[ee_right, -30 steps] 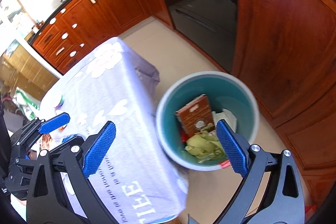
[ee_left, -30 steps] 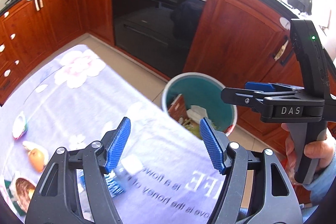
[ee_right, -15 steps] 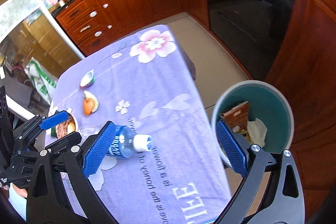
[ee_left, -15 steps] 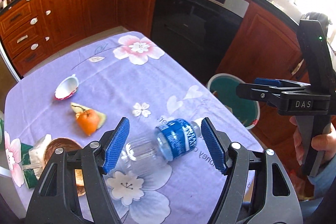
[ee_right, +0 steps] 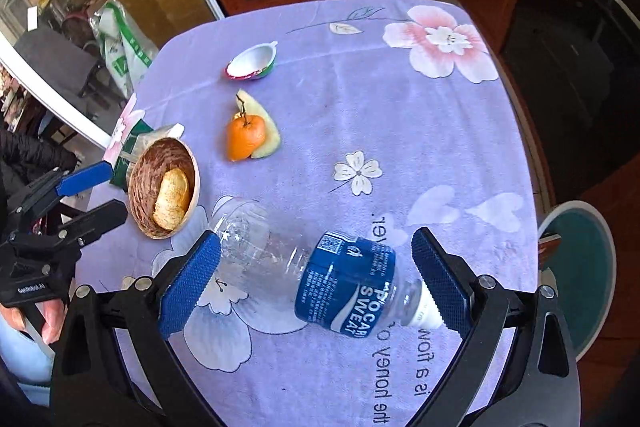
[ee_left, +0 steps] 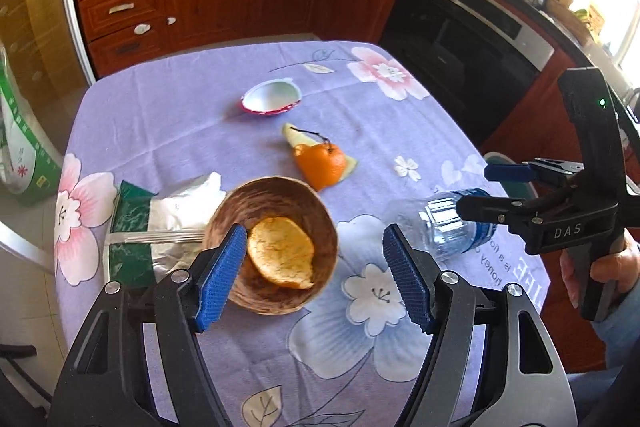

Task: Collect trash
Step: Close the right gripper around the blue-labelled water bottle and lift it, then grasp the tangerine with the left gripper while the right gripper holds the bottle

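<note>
My left claw: (ee_left: 312,265) tipped steeply down over the near side of the table (ee_left: 180,131), jaws standing wide with nothing gripped
My right claw: (ee_right: 316,281) also tipped steeply down, jaws wide and not pressing on anything; my hand (ee_left: 600,273) grips its handle at the right edge of the left view
Bottle: (ee_right: 320,275) empty clear plastic with a blue label, lying on its side on the lilac flowered cloth; it lies lengthwise in the gap of my right claw, base by the left pad, white cap by the right pad, whether either pad touches it I cannot tell
Coconut-shell bowl: (ee_left: 276,245) holds a piece of peel (ee_left: 280,253); it sits below the gap of my left claw, nearer the left pad, not gripped
Foil wrapper: (ee_left: 160,223) green and silver, just left of the bowl, touching its rim
Orange peel and fruit slice: (ee_left: 320,163) farther out, mid-table
Small cup: (ee_left: 270,97) white inside, red rim, on its side at the far part of the table
Bin: (ee_right: 580,275) teal inside, on the floor off the table's right edge, well apart from both claws
</note>
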Tool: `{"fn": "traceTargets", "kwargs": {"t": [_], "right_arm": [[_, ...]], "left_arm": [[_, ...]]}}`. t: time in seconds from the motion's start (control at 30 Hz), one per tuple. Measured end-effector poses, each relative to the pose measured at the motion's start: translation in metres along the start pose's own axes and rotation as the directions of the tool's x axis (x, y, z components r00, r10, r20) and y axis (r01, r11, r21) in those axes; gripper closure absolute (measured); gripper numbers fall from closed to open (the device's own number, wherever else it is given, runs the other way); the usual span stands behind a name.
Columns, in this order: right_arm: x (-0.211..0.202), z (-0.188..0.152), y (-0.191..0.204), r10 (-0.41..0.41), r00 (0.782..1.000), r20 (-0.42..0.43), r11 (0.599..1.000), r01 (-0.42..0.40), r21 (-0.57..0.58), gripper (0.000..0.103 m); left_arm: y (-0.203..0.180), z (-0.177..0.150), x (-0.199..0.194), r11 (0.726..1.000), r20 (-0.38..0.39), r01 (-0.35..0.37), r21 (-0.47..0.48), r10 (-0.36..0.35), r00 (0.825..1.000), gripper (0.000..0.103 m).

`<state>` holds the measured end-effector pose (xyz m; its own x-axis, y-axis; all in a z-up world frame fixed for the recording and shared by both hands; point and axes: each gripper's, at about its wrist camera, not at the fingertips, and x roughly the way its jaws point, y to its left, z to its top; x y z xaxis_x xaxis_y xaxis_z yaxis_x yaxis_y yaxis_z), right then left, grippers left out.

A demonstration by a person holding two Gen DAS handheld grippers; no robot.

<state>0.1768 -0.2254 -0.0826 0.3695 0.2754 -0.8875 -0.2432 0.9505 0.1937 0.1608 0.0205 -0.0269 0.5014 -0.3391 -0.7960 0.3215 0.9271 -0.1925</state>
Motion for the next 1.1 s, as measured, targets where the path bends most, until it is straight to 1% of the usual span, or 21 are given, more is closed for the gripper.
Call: {"fn": "traceTargets", "kwargs": {"t": [0.1,0.2,0.33,0.5,0.7,0.73,0.77,0.83,0.87,0.97,1.1], "right_arm": [[0.009,-0.003,0.009,-0.012,0.999,-0.039,0.999,0.01,-0.037,0.01],[0.014,-0.011,0.019,0.013,0.996,-0.089,0.998,-0.019,-0.061,0.01],[0.021,-0.024,0.037,0.018,0.989,-0.147,0.995,-0.033,-0.099,0.01],[0.025,-0.037,0.052,0.022,0.983,-0.182,0.992,-0.045,-0.121,0.01],[0.027,-0.053,0.061,-0.021,0.981,-0.193,0.987,-0.011,-0.161,0.01],[0.027,-0.055,0.063,-0.039,0.981,-0.189,0.985,0.006,-0.172,0.013],[0.027,-0.058,0.062,-0.058,0.98,-0.189,0.983,0.024,-0.18,0.024],[0.026,-0.059,0.055,-0.039,0.982,-0.186,0.99,0.013,-0.142,0.033],[0.025,-0.058,0.05,-0.034,0.982,-0.183,0.993,0.012,-0.117,0.034],[0.021,-0.055,0.033,-0.024,0.99,-0.142,0.999,0.019,-0.035,0.036],[0.018,-0.048,0.01,-0.015,0.996,-0.092,0.998,0.021,0.057,0.037]], "left_arm": [[0.016,-0.005,-0.002,1.0,0.006,-0.007,-0.029,0.008,1.0,0.031],[0.027,-0.011,-0.001,0.999,0.003,-0.023,-0.038,0.023,1.0,0.031],[0.037,-0.021,0.001,0.998,-0.004,-0.021,-0.065,0.02,1.0,0.031],[0.043,-0.03,0.0,0.997,-0.01,-0.025,-0.069,0.025,1.0,0.031],[0.042,-0.035,-0.003,0.998,-0.012,-0.021,-0.054,0.02,1.0,0.031],[0.041,-0.036,-0.002,0.998,-0.014,-0.017,-0.052,0.017,1.0,0.031],[0.039,-0.037,-0.002,0.999,-0.016,-0.014,-0.05,0.013,1.0,0.031],[0.035,-0.037,0.0,0.999,-0.02,-0.01,-0.042,0.009,1.0,0.031],[0.033,-0.036,0.001,0.999,-0.021,-0.009,-0.037,0.008,1.0,0.031],[0.024,-0.03,0.004,1.0,-0.026,-0.002,-0.017,0.001,1.0,0.031],[0.011,-0.011,0.017,1.0,-0.035,0.011,0.007,-0.011,0.999,0.031]]}}
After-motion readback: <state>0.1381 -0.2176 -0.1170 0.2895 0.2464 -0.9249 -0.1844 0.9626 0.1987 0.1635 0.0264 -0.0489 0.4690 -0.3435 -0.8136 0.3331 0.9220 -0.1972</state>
